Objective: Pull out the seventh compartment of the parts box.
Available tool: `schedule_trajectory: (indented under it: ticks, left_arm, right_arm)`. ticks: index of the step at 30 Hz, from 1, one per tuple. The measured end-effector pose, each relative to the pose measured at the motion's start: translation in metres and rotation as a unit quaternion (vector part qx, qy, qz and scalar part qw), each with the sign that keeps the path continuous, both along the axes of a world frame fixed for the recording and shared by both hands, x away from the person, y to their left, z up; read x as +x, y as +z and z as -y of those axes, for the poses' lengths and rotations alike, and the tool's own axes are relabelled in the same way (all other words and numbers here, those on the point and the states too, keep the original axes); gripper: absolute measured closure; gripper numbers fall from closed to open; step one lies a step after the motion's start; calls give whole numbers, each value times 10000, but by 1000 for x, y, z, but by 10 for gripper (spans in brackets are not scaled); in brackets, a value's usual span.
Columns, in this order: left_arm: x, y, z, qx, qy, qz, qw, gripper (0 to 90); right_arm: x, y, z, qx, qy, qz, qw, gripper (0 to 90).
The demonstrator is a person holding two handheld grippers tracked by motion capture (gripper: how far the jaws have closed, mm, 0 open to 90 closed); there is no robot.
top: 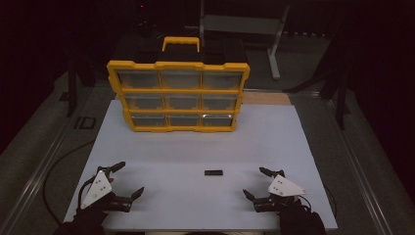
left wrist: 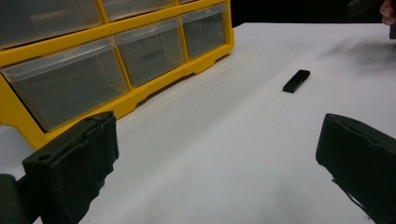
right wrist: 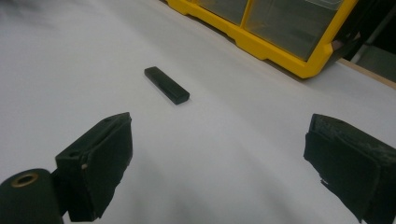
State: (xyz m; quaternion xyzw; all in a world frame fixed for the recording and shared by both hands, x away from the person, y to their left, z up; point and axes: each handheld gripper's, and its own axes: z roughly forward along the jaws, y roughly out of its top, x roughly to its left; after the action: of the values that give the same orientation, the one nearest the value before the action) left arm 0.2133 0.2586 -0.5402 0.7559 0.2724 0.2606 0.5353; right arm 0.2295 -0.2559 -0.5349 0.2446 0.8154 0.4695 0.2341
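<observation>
Yellow plastic frames the drawer organizer, which is stood at twelve o'clock on the white table, its carry handle raised at the top and three rows of three clear drawers faced toward the person. A small black bar is laid flat on the bare surface at about six o'clock from the organizer, well apart from it and nearer the right gripper than the left gripper. Both grippers are held at the near edge, at seven and five o'clock, each with jaws spread wide and nothing between them.

From the left gripper view, the bar is seen at one o'clock beyond the gaping jaws, and faint contents can be made out in a drawer, too blurred to identify. From the right gripper view, the bar is seen at eleven o'clock, with the organizer's bottom corner at one o'clock.
</observation>
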Motion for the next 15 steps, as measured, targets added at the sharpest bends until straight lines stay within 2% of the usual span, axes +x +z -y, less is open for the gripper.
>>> schedule_trajectory:
  ticks: [15]
  left_arm:
    - [-2, 3, 2, 118, 3, -123, 9999, 0]
  right_arm:
    - [-4, 2, -4, -94, 37, 202, 9997, 81]
